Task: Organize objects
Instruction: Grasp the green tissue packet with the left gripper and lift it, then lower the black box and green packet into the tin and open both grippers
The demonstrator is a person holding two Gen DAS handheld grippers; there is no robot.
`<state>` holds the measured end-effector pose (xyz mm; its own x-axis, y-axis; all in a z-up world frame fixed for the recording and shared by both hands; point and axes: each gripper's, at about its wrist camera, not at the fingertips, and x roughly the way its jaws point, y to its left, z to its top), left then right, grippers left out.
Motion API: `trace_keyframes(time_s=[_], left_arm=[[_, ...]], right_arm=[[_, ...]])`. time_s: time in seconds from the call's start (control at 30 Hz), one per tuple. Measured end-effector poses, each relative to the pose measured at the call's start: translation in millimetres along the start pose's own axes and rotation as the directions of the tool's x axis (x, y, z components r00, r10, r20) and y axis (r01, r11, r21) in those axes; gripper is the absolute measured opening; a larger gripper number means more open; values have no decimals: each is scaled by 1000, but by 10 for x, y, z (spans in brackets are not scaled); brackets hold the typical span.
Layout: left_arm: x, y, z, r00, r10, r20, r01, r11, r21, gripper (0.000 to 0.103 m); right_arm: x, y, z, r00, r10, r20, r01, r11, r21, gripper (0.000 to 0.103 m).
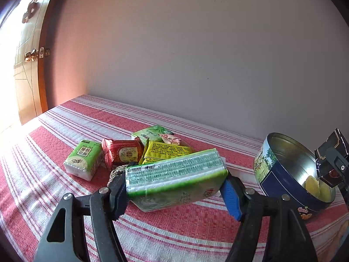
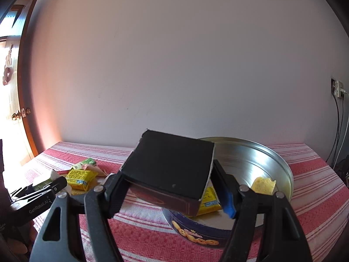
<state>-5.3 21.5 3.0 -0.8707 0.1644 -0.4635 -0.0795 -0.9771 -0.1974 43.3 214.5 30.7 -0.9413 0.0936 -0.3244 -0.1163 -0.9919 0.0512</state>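
wooden door (image 1: 26,69), wall socket (image 2: 337,89), cables (image 2: 337,126)

Left gripper (image 1: 174,187): black plastic linkage arms, silver pivot screws, one black finger pad, one blue. Right gripper (image 2: 169,194): same build, blue pad on its right finger (image 2: 226,198). White "GenRoboAI" lettering marks the left gripper's black body in the right wrist view.

Plain pale wall (image 1: 196,54), sunlit wooden door (image 1: 28,65), striped tablecloth (image 1: 65,120).
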Motion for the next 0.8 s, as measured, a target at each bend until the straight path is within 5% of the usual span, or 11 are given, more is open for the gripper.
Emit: trace_keyframes(time_s=[0.33,0.8], left_arm=[[-29,-705,87,993,-111,33,108,991,85,73],[119,-1485,54,978,-209,5,204,958,200,73]], right_arm=[[-72,-548,96,998,-60,37,56,995,83,72],[48,-1311,138,968,-252,12,249,961,117,72]])
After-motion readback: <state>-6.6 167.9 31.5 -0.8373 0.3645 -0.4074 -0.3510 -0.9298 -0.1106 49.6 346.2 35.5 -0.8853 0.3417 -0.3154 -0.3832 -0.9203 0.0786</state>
